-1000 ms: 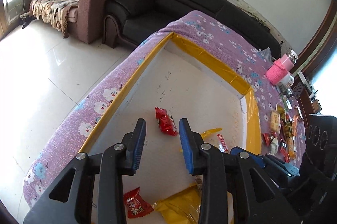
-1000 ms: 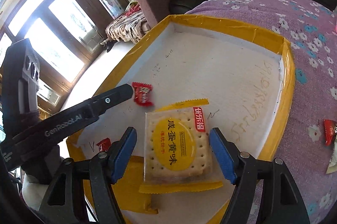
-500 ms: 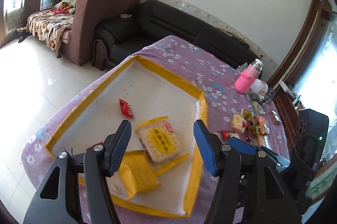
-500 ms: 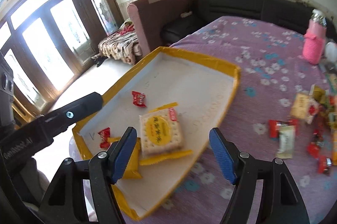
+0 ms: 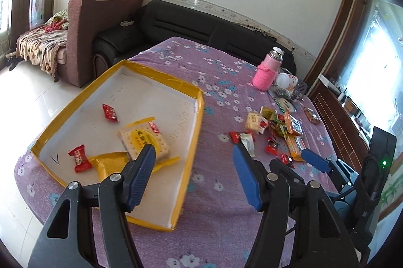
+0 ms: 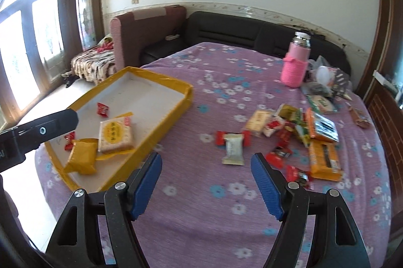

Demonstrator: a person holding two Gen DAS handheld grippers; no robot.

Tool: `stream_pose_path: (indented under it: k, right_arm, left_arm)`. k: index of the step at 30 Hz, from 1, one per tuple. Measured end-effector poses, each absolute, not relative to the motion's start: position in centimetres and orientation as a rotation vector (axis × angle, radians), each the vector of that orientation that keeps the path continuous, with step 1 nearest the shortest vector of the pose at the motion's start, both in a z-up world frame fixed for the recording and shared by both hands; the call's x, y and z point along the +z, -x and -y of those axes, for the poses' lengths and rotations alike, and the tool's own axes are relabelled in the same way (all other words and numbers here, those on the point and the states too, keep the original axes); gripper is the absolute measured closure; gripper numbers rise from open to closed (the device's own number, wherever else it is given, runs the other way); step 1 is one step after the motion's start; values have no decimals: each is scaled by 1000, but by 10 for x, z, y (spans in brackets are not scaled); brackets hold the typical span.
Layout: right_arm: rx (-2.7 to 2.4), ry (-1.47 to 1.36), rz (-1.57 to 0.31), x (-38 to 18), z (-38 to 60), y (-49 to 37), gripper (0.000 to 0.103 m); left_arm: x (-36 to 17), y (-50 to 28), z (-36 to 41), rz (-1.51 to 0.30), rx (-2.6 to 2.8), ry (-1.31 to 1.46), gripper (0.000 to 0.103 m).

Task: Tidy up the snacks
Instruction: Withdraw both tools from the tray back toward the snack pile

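A: Bright living room, black sofa (image 5: 191, 24) behind, purple flowered tabletop (image 6: 226, 217) in front.

B: Four snacks sit in the yellow tray (image 5: 194, 142); the cracker pack (image 5: 144, 139) lies mid-tray.

A: The loose pile (image 6: 297, 132) waits right of it, likely next.

B: Left hand-held gripper (image 5: 192, 177) has just been opening, nothing between its jaws. Right hand-held gripper (image 6: 206, 188) gapes wide, empty too.

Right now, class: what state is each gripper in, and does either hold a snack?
Left gripper: open, holding nothing, jaws just opened.
Right gripper: open, holding nothing.
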State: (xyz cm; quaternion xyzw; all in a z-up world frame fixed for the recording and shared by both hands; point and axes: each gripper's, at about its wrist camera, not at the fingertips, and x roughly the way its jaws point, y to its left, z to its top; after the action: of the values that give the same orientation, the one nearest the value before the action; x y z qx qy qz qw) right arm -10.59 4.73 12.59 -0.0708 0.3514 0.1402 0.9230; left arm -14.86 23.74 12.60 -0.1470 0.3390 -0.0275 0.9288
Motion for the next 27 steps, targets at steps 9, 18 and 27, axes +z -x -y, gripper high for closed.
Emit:
stream_pose_path:
  k: [9, 18, 27]
  right_arm:
    - [238, 132, -719, 125, -13, 109, 25]
    - [247, 122, -757, 113, 7, 100, 22]
    - [86, -249, -911, 88, 157, 45, 38]
  left_arm:
    - [126, 149, -207, -718, -97, 261, 40]
    - [121, 143, -192, -752, -122, 234, 40]
    - [99, 128, -182, -800, -176, 240, 37]
